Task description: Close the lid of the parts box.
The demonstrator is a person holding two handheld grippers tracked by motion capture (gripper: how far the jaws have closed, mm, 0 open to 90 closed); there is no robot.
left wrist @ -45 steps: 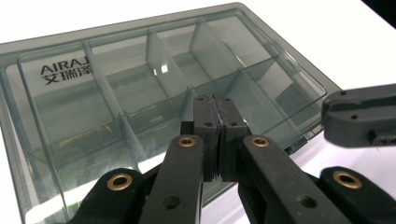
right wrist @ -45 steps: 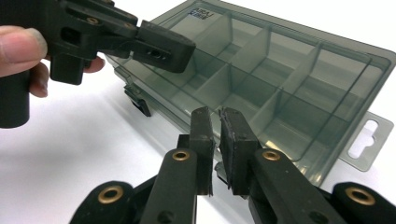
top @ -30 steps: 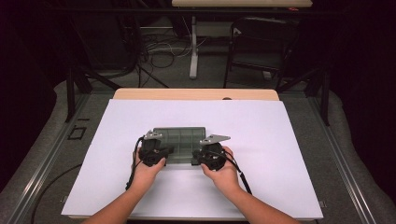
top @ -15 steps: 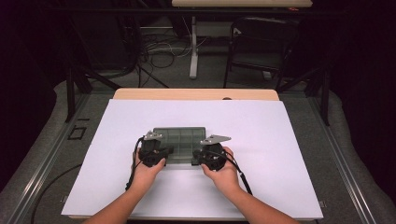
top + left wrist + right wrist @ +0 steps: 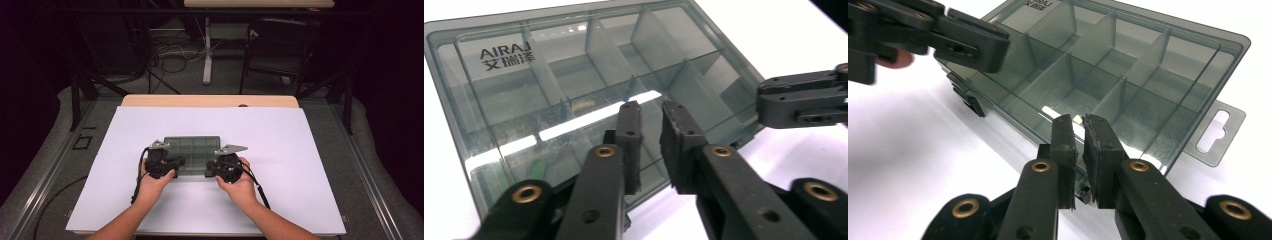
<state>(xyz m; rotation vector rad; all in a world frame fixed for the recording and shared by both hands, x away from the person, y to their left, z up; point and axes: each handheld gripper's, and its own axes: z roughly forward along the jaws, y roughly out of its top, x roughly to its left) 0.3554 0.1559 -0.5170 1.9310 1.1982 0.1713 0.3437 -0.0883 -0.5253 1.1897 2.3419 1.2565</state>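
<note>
A smoky see-through plastic box (image 5: 192, 155) lies flat w/ its lid down, about mid-counter on the white sheet (image 5: 310, 165) that covers the counter (image 5: 150, 100), a strip of bare wood showing at the far edge. Lots of free sheet left, right and beyond the box; the near strip is taken up by both hands and forearms. The left claw (image 5: 176, 161) sits at the box's near-left edge, the right claw (image 5: 214, 166) at the near-right edge, each gripped by a hand, w/ a grey three-cornered plate on top and a black cable trailing back toward the near edge. In the left gripper view the left claw (image 5: 651, 112) has just been opening: its jaws stand a small gap apart over the lid near the front rim, nothing pinched between them, pads not pressing on anything. In the right gripper view the right claw (image 5: 1078, 122) is nearly closed, only a narrow slit between the pads, tips over the box's front wall by a latch; can't tell whether it pinches the rim. Box is hard, glossy, dark-tinted plastic, rectangular w/ rounded corners, thin dividers (image 5: 1068, 62) splitting it into compartments, glare streaks on the lid, white lettering (image 5: 506, 56) at one corner and a flat hang tab (image 5: 1215, 131) w/ a slot at one end. Jaws are matte black w/ brass rivets. Beyond the counter: dark floor, cables (image 5: 165, 47), a chair (image 5: 280, 45).
</note>
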